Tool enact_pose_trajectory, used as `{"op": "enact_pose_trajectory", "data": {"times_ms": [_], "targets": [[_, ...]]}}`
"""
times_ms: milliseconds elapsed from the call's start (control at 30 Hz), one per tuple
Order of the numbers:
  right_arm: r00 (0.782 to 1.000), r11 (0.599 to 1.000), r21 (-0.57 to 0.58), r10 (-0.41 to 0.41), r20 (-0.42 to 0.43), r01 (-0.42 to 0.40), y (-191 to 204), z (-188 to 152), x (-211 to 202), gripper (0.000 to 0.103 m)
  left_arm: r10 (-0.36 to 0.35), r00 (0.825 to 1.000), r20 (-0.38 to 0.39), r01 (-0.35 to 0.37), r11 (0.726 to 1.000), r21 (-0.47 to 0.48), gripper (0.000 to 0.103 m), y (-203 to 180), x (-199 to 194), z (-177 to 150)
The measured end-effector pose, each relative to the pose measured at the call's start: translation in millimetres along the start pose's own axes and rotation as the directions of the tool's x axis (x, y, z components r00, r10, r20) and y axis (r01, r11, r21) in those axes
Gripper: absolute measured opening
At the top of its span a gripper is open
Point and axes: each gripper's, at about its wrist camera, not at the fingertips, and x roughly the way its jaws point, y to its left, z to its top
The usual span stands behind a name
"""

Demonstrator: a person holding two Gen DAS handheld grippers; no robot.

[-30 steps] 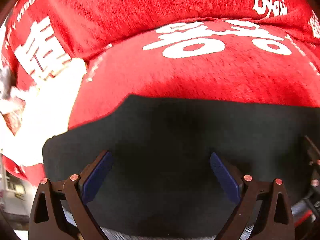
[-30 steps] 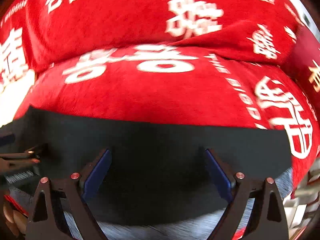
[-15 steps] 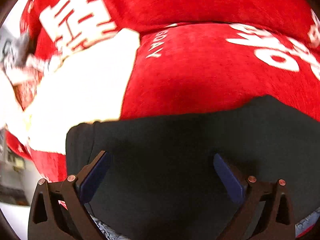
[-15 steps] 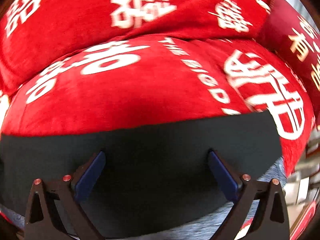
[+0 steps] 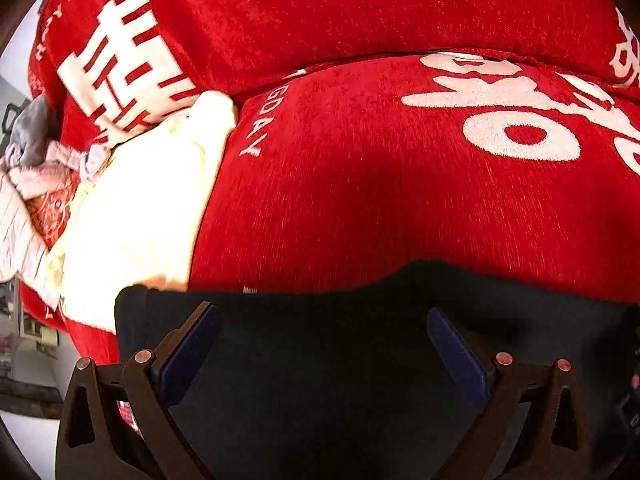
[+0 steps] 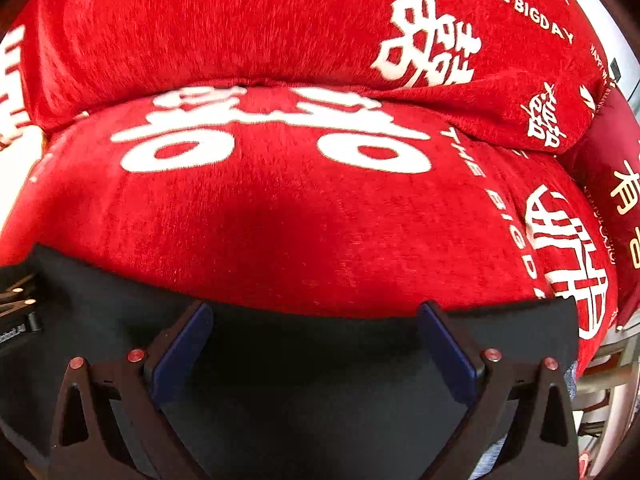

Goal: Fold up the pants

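Note:
The black pants (image 5: 320, 380) lie flat on the red sofa seat, and their far edge runs across the lower part of both views. My left gripper (image 5: 322, 320) hovers open over the pants' left part, near their left edge (image 5: 124, 320); nothing is pinched between its blue pads (image 5: 188, 344). My right gripper (image 6: 315, 314) stands wide open over the pants (image 6: 312, 380) near their right edge (image 6: 572, 340), its pads (image 6: 448, 352) gripping nothing. Part of the left gripper's body (image 6: 18, 320) shows at the left border of the right wrist view.
The red seat cushion (image 5: 400, 200) with white characters meets a matching back cushion (image 6: 240, 20) behind. A cream cloth (image 5: 132, 220) and a pile of pink and grey clothes (image 5: 28, 168) lie to the left. A dark red pillow (image 6: 612, 184) sits at the right.
The left gripper has slid left along the pants, bringing their left edge and the cream cloth further into view. The right gripper swung right, then partly back, its jaws slightly wider.

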Motion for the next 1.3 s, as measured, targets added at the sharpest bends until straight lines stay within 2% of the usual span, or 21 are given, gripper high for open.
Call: {"op": "enact_pose_trajectory", "data": {"times_ms": [67,167,300,433,600,633,700,767,800,867,967,1000,1067,1167,1200,1300], "targets": [[1.000,0.999,0.045,0.010,-0.008,-0.009,-16.7,0.5,4.2,0.102,-0.033,0.999,-0.003,0.033,0.999,0.007,0.103,7.0,1.0,-0.9],[0.999,0.996,0.080,-0.045,-0.020,0.046,-49.0,-2.2,10.0,0.102,-0.054,0.999,-0.002,0.054,0.998,0.011,0.103,20.7,9.5,-1.6],[0.997,0.983,0.170,-0.065,-0.050,0.072,-101.9,-12.4,17.8,0.102,-0.107,0.994,-0.028,0.106,0.994,-0.039,0.103,43.9,15.3,-9.8],[0.996,0.976,0.201,-0.083,-0.025,0.086,-137.0,-29.9,17.3,0.102,-0.084,0.996,-0.018,0.083,0.996,-0.043,0.103,64.8,14.4,-21.8],[0.988,0.961,0.228,-0.151,-0.031,0.154,-156.9,-35.4,14.7,0.102,-0.048,0.999,-0.020,0.047,0.997,-0.067,0.103,111.8,19.4,-35.3],[0.982,0.954,0.234,-0.191,-0.018,0.189,-154.6,-36.4,6.6,0.102,-0.042,0.999,-0.011,0.041,0.995,-0.088,0.103,125.0,16.6,-39.8],[0.979,0.962,0.202,-0.200,0.050,0.186,-137.8,-42.3,-17.5,0.102,-0.059,0.998,0.015,0.060,0.987,-0.148,0.103,155.6,8.9,-53.8],[0.987,0.982,0.147,-0.132,0.087,0.118,-110.1,-52.3,-35.9,0.102,-0.086,0.996,0.016,0.087,0.976,-0.200,0.103,177.3,7.5,-70.5],[0.992,0.994,0.076,-0.080,0.100,0.073,-83.6,-60.4,-45.6,0.102,-0.095,0.995,0.006,0.094,0.971,-0.219,0.103,186.9,8.2,-84.4],[0.993,0.998,-0.055,-0.027,0.118,0.033,-32.5,-77.1,-60.2,0.102,-0.096,0.995,0.001,0.094,0.971,-0.219,0.103,191.9,6.1,-103.7],[0.990,0.986,-0.155,0.085,0.113,-0.067,30.8,-101.5,-76.9,0.102,-0.117,0.993,0.021,0.118,0.965,-0.236,0.103,173.8,-7.6,-132.8],[0.988,0.981,-0.167,0.117,0.106,-0.098,46.8,-109.1,-80.9,0.102,-0.132,0.991,0.036,0.136,0.966,-0.220,0.103,162.3,-14.9,-142.5],[0.980,0.968,-0.198,0.174,0.099,-0.152,75.7,-122.2,-88.8,0.102,-0.111,0.991,0.072,0.122,0.978,-0.171,0.103,137.5,-27.7,-159.8],[0.974,0.950,-0.264,0.200,0.106,-0.166,105.2,-136.7,-93.9,0.102,-0.089,0.991,0.096,0.097,0.992,-0.087,0.103,109.3,-33.0,-169.3],[0.975,0.945,-0.282,0.198,0.098,-0.163,110.4,-138.8,-90.9,0.102,-0.065,0.993,0.098,0.073,0.994,-0.078,0.103,104.5,-28.8,-169.4],[0.980,0.947,-0.283,0.181,0.078,-0.153,107.2,-140.1,-79.7,0.102,-0.080,0.992,0.102,0.090,0.991,-0.098,0.103,107.6,-25.9,-169.6]]}}
